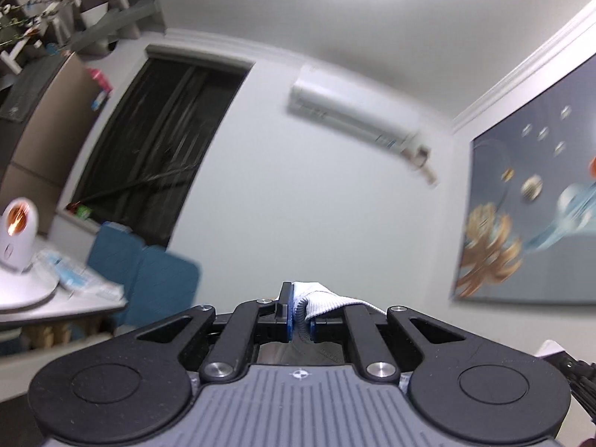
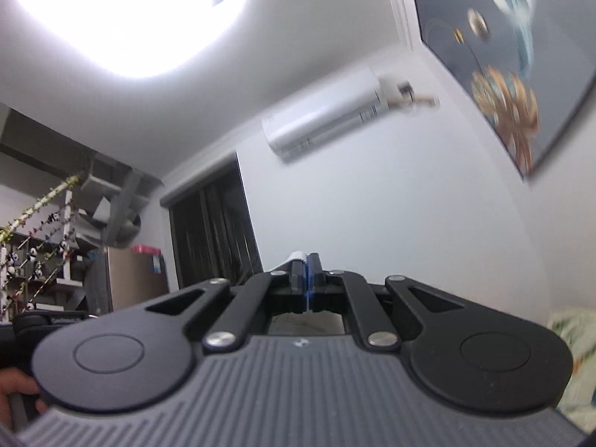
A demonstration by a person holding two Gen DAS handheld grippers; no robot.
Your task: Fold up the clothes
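Garment (image 1: 320,300), pale grey-white with a ribbed edge, sits pinched in my left gripper (image 1: 301,314): the blue pads have closed down to a narrow slot with the fabric bunched between them. The ribbed hem pokes up above the fingertips and drapes over the right-hand finger, while more cloth hangs below, dimly seen through the gap behind the pads.

My right gripper (image 2: 307,275) is clamped almost fully together, and only a thin sliver of the same pale ribbed cloth (image 2: 298,255) shows at the very tips, squeezed between the blue pads and peeking out on their left side. Darker fabric is visible beneath, through the opening in the linkage.

Both grippers point upward into the room, toward the white wall with its air conditioner (image 1: 357,115) and a dark curtained window (image 1: 156,149). A large painting (image 1: 532,201) hangs to the right, and the ceiling light (image 2: 134,15) glares above my right gripper.
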